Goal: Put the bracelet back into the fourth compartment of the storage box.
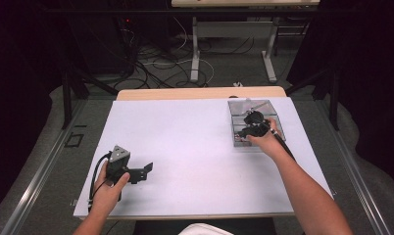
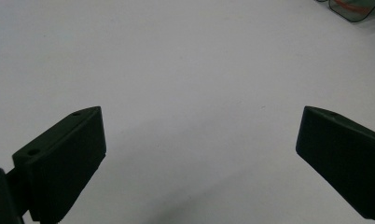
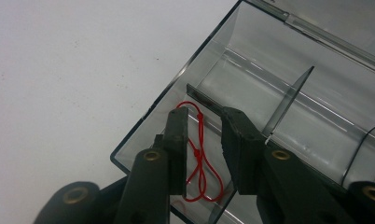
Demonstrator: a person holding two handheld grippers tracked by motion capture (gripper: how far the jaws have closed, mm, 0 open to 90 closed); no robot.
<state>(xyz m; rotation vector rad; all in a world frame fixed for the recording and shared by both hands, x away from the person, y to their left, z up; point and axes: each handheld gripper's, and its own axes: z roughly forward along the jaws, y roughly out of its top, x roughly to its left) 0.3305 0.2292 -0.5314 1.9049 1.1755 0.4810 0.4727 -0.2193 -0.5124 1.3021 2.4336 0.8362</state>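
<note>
A clear plastic box (image 1: 233,125) with dividers stands on the white tabletop (image 1: 185,132) at the back right. In its nearest corner compartment lies a thin red string (image 3: 202,130), looped and knotted. My right gripper (image 1: 244,131) reaches into that compartment; in the right gripper view (image 3: 205,116) its jaws stand a narrow gap apart, one on each side of the string, with no clamp on it. My left gripper (image 1: 147,171) rests low at the front left, jaws wide apart (image 2: 202,121) over bare table and holding nothing.
A clear divider (image 3: 288,100) separates the string's compartment from the neighbouring one. A corner of the box (image 2: 353,8) shows far off in the left gripper view. Behind the table, cables (image 1: 160,66) and desk legs (image 1: 195,54) stand on the floor.
</note>
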